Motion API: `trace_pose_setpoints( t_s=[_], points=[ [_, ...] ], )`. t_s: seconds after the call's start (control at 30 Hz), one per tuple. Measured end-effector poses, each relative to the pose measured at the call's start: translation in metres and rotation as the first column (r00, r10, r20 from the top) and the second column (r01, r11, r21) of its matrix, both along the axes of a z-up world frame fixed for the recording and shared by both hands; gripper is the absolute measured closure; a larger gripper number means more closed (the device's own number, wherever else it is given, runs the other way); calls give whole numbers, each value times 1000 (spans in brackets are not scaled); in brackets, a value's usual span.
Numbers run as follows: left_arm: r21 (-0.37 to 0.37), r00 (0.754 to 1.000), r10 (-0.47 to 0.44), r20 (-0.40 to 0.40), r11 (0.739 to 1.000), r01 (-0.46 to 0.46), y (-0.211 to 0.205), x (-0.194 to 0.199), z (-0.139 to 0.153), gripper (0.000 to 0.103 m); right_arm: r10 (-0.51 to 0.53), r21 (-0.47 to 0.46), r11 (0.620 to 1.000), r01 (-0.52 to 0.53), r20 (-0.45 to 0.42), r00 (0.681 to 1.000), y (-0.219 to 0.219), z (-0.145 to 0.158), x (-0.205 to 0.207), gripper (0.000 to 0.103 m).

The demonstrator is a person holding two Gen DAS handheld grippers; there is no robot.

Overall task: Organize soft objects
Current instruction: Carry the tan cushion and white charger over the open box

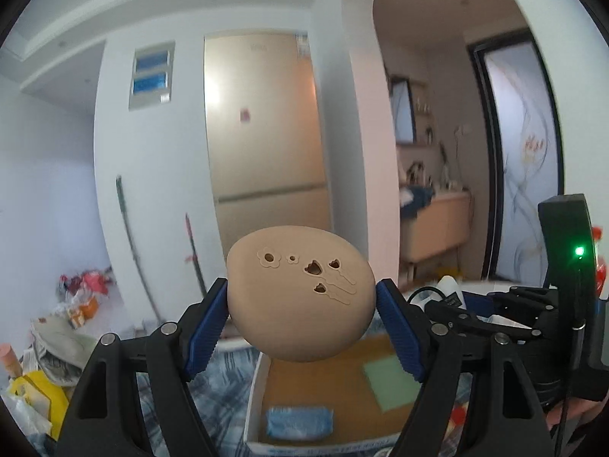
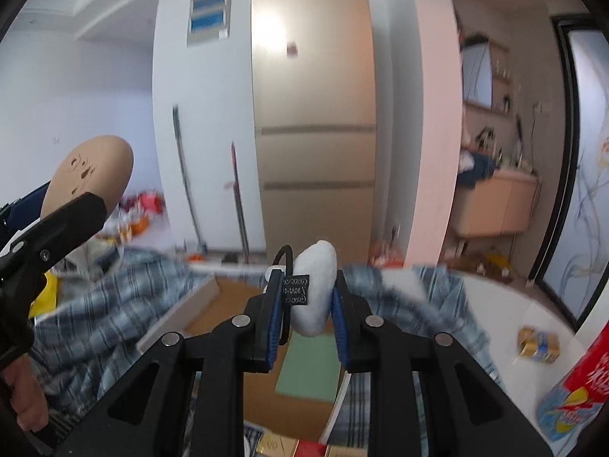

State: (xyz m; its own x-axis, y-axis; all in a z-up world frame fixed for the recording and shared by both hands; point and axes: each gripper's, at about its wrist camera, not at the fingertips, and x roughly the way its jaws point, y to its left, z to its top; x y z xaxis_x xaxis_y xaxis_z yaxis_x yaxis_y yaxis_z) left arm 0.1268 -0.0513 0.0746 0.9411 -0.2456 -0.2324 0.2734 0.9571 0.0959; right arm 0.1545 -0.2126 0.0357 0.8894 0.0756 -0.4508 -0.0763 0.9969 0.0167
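Observation:
My left gripper [image 1: 302, 304] is shut on a tan egg-shaped soft pad [image 1: 300, 293] with small flower and bear cutouts, held in the air above an open cardboard box [image 1: 323, 392]. The pad also shows at the left of the right wrist view [image 2: 91, 175]. My right gripper [image 2: 308, 301] is shut on a white plush piece [image 2: 316, 289] with a black label and cord, held above the same box [image 2: 236, 301]. A blue cloth [image 1: 298, 422] and a green sheet [image 1: 392, 384] lie in the box.
A blue plaid cloth [image 2: 114, 304] covers the surface around the box. A gold packet [image 2: 538, 344] and a red-and-blue bag [image 2: 574, 400] lie on the white table at right. Clutter and bags [image 1: 57, 342] sit at left. A fridge [image 2: 316, 114] stands behind.

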Motion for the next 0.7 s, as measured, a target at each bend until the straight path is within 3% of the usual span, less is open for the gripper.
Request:
trace_pose_setpoints(
  t_s=[0.17, 0.3, 0.4, 0.7],
  points=[
    [-3, 986, -51, -159, 999, 51, -2, 28, -25, 23, 38, 21, 999, -35, -153, 988, -4, -32, 19, 80],
    [-18, 971, -61, -232, 998, 58, -3, 44, -43, 23, -2, -34, 999, -5, -211, 977, -1, -52, 28, 80],
    [0, 956, -64, -285, 998, 67, -11, 53, -58, 23, 22, 8, 1000, -20, -302, 953, -6, -68, 37, 80],
    [0, 925, -70, -374, 997, 76, -11, 70, -85, 23, 85, 85, 995, -58, -364, 928, -8, -80, 41, 80]
  ],
)
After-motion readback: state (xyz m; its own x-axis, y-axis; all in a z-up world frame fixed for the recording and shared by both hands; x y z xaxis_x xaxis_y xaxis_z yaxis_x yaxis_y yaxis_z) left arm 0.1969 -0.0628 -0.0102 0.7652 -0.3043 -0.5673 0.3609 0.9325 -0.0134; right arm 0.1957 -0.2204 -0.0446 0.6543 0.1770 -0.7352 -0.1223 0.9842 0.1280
